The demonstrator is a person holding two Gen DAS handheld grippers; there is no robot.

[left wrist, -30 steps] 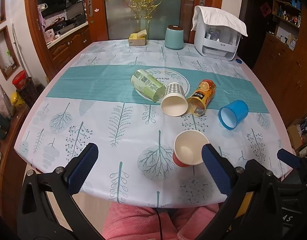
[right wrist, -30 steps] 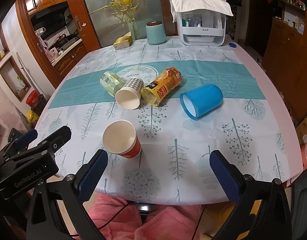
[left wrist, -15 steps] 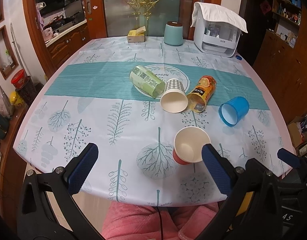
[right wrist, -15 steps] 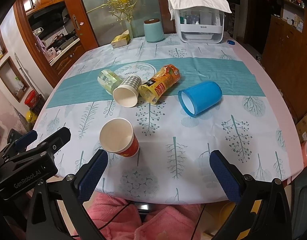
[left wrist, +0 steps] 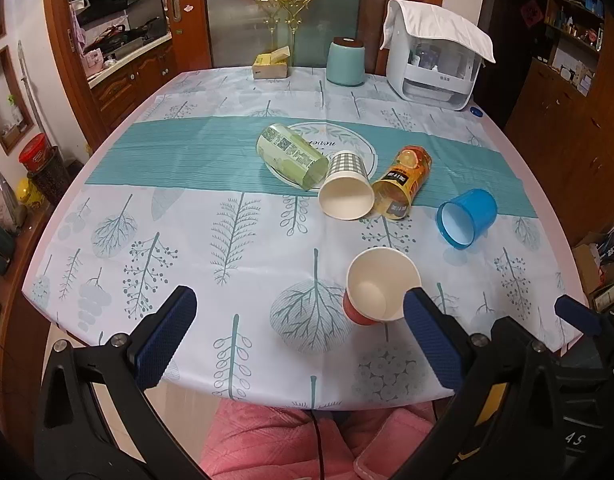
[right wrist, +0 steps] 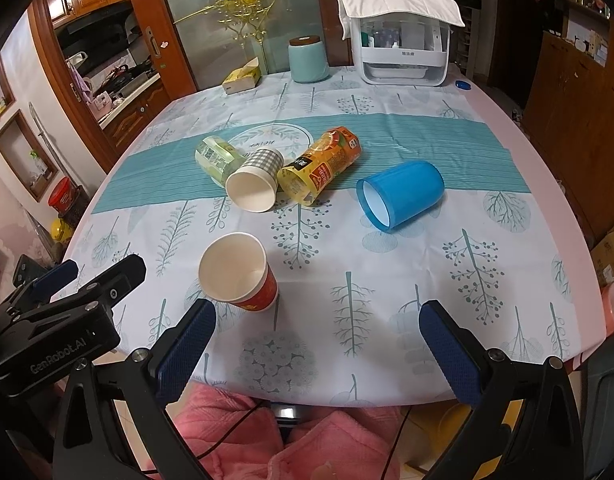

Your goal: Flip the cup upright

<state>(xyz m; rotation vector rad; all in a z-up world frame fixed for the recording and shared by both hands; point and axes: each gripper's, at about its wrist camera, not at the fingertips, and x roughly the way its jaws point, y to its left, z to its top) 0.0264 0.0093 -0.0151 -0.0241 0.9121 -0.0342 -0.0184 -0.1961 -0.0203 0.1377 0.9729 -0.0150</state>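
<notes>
Several cups lie on their sides on the table: a blue plastic cup (left wrist: 466, 217) (right wrist: 400, 195) at the right, a checked paper cup (left wrist: 346, 189) (right wrist: 253, 184) in the middle, an orange printed cup (left wrist: 403, 186) (right wrist: 320, 164) beside it and a green printed cup (left wrist: 291, 156) (right wrist: 213, 156) at the left. A red paper cup (left wrist: 381, 287) (right wrist: 239, 273) stands upright near the front edge. My left gripper (left wrist: 299, 338) is open and empty at the front edge, its right finger beside the red cup. My right gripper (right wrist: 317, 350) is open and empty, right of the red cup.
The table (left wrist: 187, 240) has a leaf-print cloth with a teal runner. At the back stand a teal canister (left wrist: 346, 61), a white appliance under a cloth (left wrist: 433, 68) and a yellow box (left wrist: 271, 65). Pink clothing (left wrist: 291, 440) is below the front edge.
Both grippers have risen and drawn back slightly, so the table sits a little lower in view. No cup has moved.
</notes>
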